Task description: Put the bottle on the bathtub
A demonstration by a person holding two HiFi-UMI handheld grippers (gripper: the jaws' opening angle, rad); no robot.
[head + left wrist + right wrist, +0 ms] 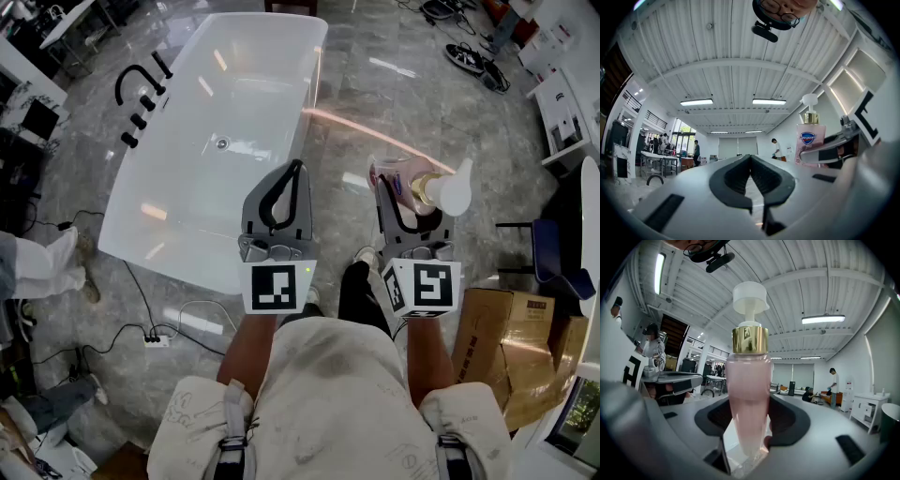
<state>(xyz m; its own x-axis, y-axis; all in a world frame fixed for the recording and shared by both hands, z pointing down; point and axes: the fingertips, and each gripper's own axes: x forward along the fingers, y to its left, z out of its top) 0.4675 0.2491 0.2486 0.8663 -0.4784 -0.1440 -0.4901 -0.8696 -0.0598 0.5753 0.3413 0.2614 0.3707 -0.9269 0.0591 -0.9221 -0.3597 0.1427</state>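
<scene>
The bottle [405, 185] is pink and clear, with a gold collar and a white pump [457, 191]. My right gripper [409, 199] is shut on its body and holds it pointing up and forward. In the right gripper view the bottle [747, 394] stands upright between the jaws, and the right gripper [748, 401] pinches its lower part. My left gripper [294, 171] is shut and holds nothing, level with the right one. In the left gripper view its tips [750, 158] meet, and the bottle [810, 137] shows to the right. The white bathtub [178, 216] lies ahead and to the left, below both grippers.
Black tap fittings [142, 86] stand on the tub's left rim. Cables and a power strip [156, 339] lie on the marble floor near the tub's near end. A cardboard box [512, 343] and a blue chair [555, 255] are at the right. A person's legs [47, 266] are at the left.
</scene>
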